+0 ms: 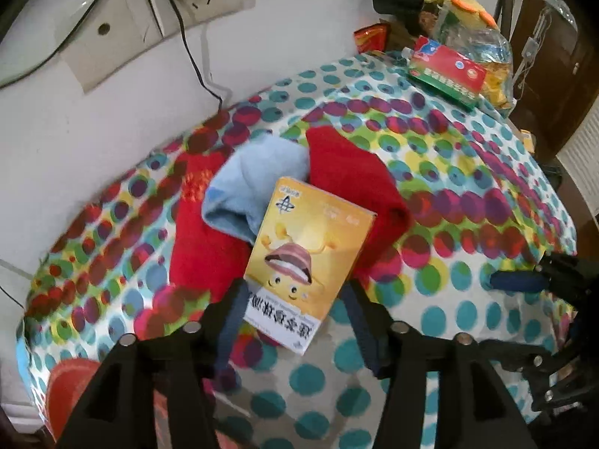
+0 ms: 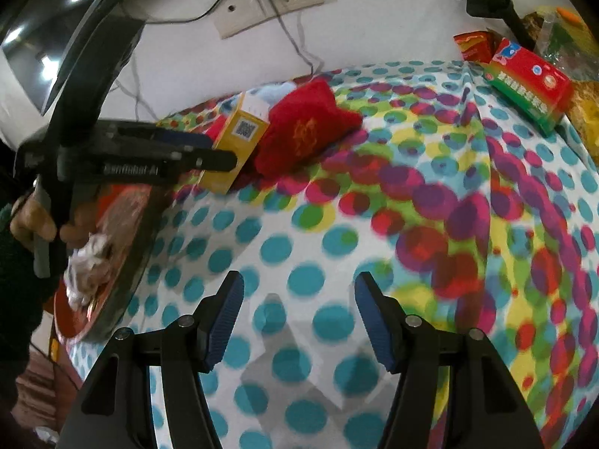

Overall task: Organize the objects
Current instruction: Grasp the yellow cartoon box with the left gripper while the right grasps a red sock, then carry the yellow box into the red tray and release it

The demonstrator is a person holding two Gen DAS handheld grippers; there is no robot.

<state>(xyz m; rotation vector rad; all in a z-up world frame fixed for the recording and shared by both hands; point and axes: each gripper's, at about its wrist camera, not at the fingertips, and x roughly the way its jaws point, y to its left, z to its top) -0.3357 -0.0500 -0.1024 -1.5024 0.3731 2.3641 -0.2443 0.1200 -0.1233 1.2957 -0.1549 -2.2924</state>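
Yellow medicine box (image 1: 305, 258) lies propped on the pile of cloth at the wall side of the worktop (image 2: 299, 262), its far end resting on a light-blue sock (image 1: 254, 183) and a red cloth (image 1: 352, 183), its near printed end down on the dotted tablecloth. My left gripper (image 1: 294, 321) sits right over that near end, jaws spread wide to either side of the box with gaps showing; pads not pressing, so I judge it not gripped. Box's long axis runs away from the left gripper, roughly in line with its fingers and tilted a little to the right, so the jaws straddle the short width. My right gripper (image 2: 299, 318) hovers over bare tablecloth, jaws half-spread, nothing between them; from there the box (image 2: 236, 146) sits well off to the upper left, with the left gripper alongside it. Left hand is plainly the nearer. A second box, red and green (image 2: 529, 86), rests at the far right corner beside a heap of plastic packets (image 1: 483, 45); that one lies closer to my right side, though still apart from it.
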